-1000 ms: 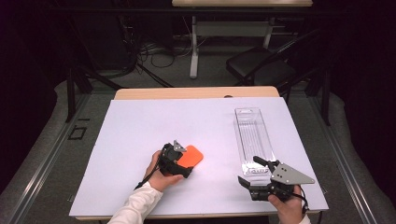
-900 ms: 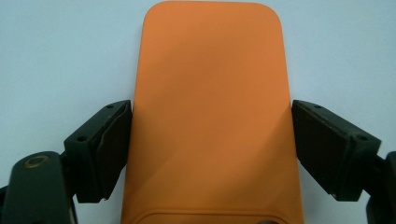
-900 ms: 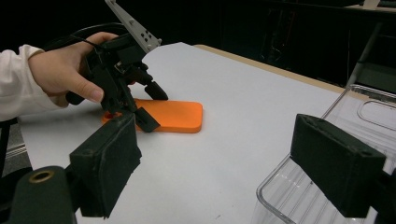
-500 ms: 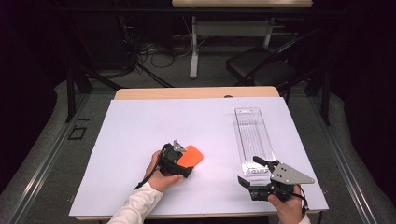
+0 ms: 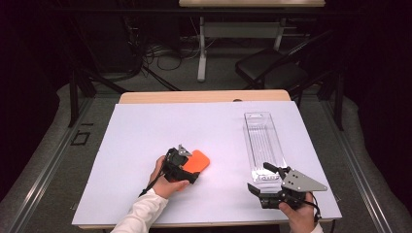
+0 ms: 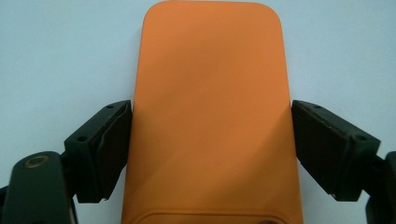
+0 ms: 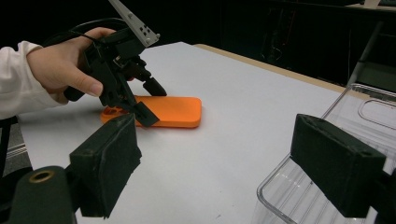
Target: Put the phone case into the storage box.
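While nothing has shifted over the last second, the left gripper [image 5: 187, 167] straddles the orange case [image 6: 210, 116], 2 fingers [image 6: 100, 149] spread beside its long edges, the grasp not yet closed. Right gripper [image 5: 265, 182] hovers spread by the clear tray [image 5: 262, 141]. Bench [image 5: 145, 131] between lies bare.

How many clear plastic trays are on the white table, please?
1. The clear plastic tray lies lengthwise on the table's right side, its near end just ahead of the right gripper; the orange phone case lies apart at the left.
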